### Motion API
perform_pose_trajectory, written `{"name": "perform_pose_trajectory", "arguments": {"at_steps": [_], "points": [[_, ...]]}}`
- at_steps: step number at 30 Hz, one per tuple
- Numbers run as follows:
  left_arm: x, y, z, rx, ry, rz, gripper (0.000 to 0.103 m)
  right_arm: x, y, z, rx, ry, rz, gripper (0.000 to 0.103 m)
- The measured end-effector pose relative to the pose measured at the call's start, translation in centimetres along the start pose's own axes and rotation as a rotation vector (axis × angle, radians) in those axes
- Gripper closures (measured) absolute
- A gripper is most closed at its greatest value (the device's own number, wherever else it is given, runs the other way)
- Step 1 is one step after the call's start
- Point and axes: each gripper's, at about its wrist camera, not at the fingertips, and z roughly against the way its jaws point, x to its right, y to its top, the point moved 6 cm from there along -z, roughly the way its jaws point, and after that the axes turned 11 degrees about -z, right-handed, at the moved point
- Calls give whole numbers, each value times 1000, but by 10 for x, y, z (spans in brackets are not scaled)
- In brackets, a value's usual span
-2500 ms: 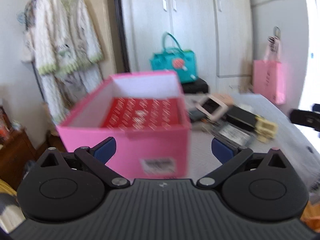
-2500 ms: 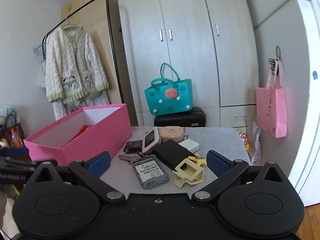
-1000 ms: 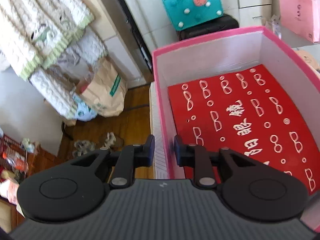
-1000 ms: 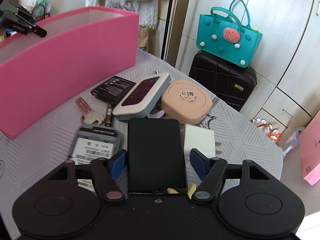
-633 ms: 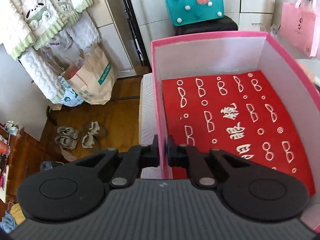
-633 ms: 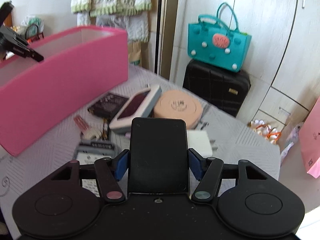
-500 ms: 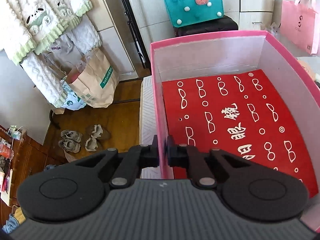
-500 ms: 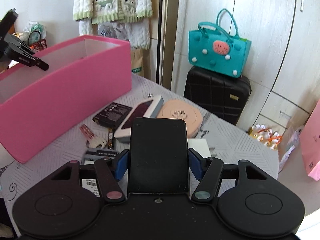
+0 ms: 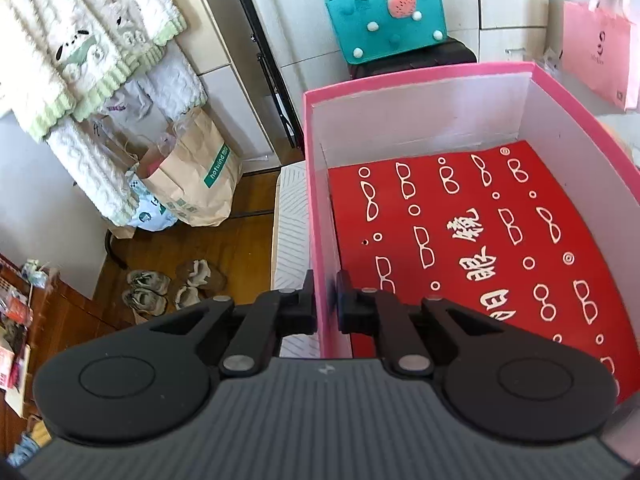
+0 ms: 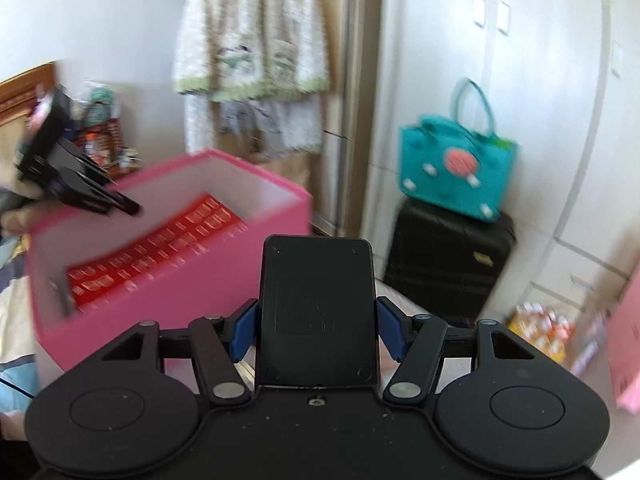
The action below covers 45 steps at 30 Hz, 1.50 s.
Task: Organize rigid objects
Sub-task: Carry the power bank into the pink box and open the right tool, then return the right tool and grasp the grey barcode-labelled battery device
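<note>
Ahead of the right tool a teal felt bag sits on a black suitcase, with a white wardrobe behind them and a pale knit garment hanging further left. The pink box stands open just ahead and left of this tool, its red printed floor bare. The right tool pinches a flat black device by its long edges, the blue pads pressed on both sides. The device's long axis runs straight forward along the fingers, its broad face up, its far end over the box's near wall. The left tool is pressed together on the pink box's left wall, one finger outside, one inside. Left of it, below, lie a paper bag and shoes on the wooden floor.
</note>
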Motion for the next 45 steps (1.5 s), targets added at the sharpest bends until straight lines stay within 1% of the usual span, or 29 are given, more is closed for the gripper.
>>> {"name": "perform_pose_trajectory", "arguments": {"at_steps": [3,5,7,9,11,13,16,18,22,24,26,31,34,35,36,37,40,42,45], "points": [[2,1,3,32,22,-12,95,-24,28,-9,-17,82,48,36],[3,1,3,39,28,-20,95,-42,45,-22,-51,139,79,36],[3,2,2,40,24,-16,96,-61,58,-43,-95,177,111,36],[2,2,2,42,22,-13,96,-81,68,-70,-147,197,158,36],[3,2,2,44,19,-10,96,-98,73,-99,-197,198,215,36],[2,1,3,48,16,-5,96,-114,75,-130,-248,174,259,36],[2,0,4,62,15,10,96,-133,75,-176,-332,164,331,36],[2,1,7,79,27,8,96,-143,74,-202,-371,169,394,36],[3,1,12,128,58,7,96,-154,68,-242,-421,177,490,36],[3,1,14,142,66,3,96,-156,63,-258,-457,167,508,36],[2,1,13,143,60,6,97,-158,61,-268,-501,179,515,36],[-1,2,13,150,43,20,98,-158,58,-268,-523,195,526,37],[0,0,13,151,46,15,97,-158,62,-262,-492,180,543,30],[-2,0,13,151,45,18,97,-157,65,-257,-479,176,530,29],[-2,0,13,151,45,15,97,-155,70,-251,-459,177,501,24],[-2,0,13,151,47,11,97,-152,75,-241,-435,182,462,23],[-1,0,13,153,46,15,97,-142,89,-204,-368,219,343,22],[-1,0,14,158,48,17,97,-130,93,-176,-323,177,273,21],[0,-1,15,166,51,18,97,-107,81,-133,-308,23,158,20]]}}
